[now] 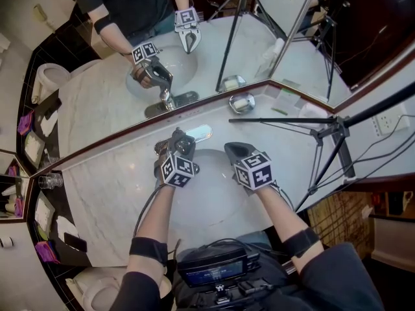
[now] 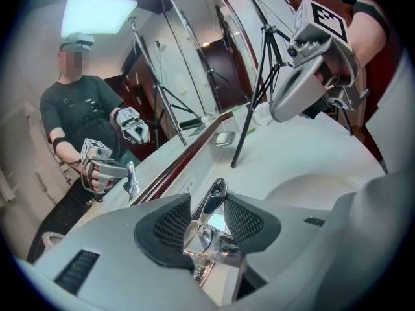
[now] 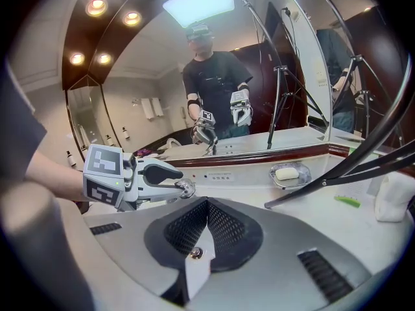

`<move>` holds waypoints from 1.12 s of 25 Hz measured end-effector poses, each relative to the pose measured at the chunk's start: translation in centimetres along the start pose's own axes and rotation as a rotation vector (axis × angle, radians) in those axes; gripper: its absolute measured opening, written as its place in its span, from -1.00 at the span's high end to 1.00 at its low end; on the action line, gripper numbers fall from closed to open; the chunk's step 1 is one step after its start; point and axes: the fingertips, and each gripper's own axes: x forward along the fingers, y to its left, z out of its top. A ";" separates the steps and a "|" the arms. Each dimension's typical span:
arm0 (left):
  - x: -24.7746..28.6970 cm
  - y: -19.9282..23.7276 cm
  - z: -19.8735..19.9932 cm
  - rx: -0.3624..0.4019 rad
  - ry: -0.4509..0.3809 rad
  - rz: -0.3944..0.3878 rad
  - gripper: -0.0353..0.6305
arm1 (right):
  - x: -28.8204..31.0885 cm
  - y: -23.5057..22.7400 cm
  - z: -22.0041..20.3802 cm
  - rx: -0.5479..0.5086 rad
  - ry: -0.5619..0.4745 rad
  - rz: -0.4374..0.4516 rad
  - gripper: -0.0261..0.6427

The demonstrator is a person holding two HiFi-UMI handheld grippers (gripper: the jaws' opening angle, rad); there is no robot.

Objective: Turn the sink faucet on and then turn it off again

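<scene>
1. Chrome faucet handle [image 2: 217, 188] at the back edge of the sink basin [image 1: 214, 173], just under the mirror [image 1: 97, 96] — no running water visible.
2. Clamped on that handle, the left claw [image 2: 206, 203], one mesh pad on each side; probably gripped this way to swing the lever and start the flow.
3. Pinched shut on nothing, the right claw [image 3: 206, 203], hovering over the basin just right of the faucet — apparently parked clear, unneeded for a one-lever job.
4. Pale marble surface [image 1: 110, 193] around the basin, angled into a corner; soap dish [image 1: 242, 102] with a white bar near the mirror's bend.
5. Bathroom setting: dark wood trim, tripod [image 1: 327, 135] at the right, toilet [image 1: 97, 290] at lower left, ceiling spotlights [image 3: 97, 6] reflected in the glass.
</scene>
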 end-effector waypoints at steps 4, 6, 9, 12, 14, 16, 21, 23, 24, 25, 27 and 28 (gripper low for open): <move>-0.5 1.3 0.1 -0.075 -0.011 0.019 0.38 | 0.2 0.5 -0.2 -0.002 0.003 0.013 0.87; -0.8 1.9 0.1 -0.114 -0.016 0.022 0.38 | 0.3 0.6 -0.1 -0.004 0.003 0.016 0.86; -0.8 2.1 0.1 -0.139 -0.017 0.022 0.38 | 0.4 0.9 0.1 -0.006 0.001 0.020 0.87; -0.8 2.0 0.1 -0.129 -0.013 0.018 0.38 | 0.5 0.9 -0.1 -0.006 0.004 0.023 0.87; -0.8 1.7 0.2 -0.122 -0.011 0.007 0.39 | 0.5 0.9 -0.4 0.000 0.010 0.024 0.87; -1.0 1.5 0.2 -0.116 -0.012 -0.001 0.42 | 0.6 1.2 -0.6 0.007 0.013 0.029 0.87; -2.1 1.2 0.0 -0.107 -0.017 0.004 0.43 | 0.9 2.1 -0.7 0.002 0.012 0.045 0.87; -3.0 1.1 0.0 -0.095 -0.018 0.009 0.43 | 1.1 2.3 -0.7 0.001 0.012 0.049 0.86; -3.6 1.1 -0.1 -0.093 -0.018 0.016 0.43 | 1.1 2.4 -0.7 0.000 0.012 0.051 0.87; -4.2 1.2 -0.1 -0.095 -0.019 0.029 0.49 | 1.2 2.5 -0.6 0.000 0.012 0.053 0.86; -5.7 1.4 -0.1 -0.116 -0.027 0.070 0.67 | 1.3 2.8 -0.4 -0.005 0.008 0.060 0.86; -6.5 1.5 0.0 -0.135 -0.036 0.096 0.74 | 1.4 3.0 -0.3 -0.009 0.006 0.064 0.87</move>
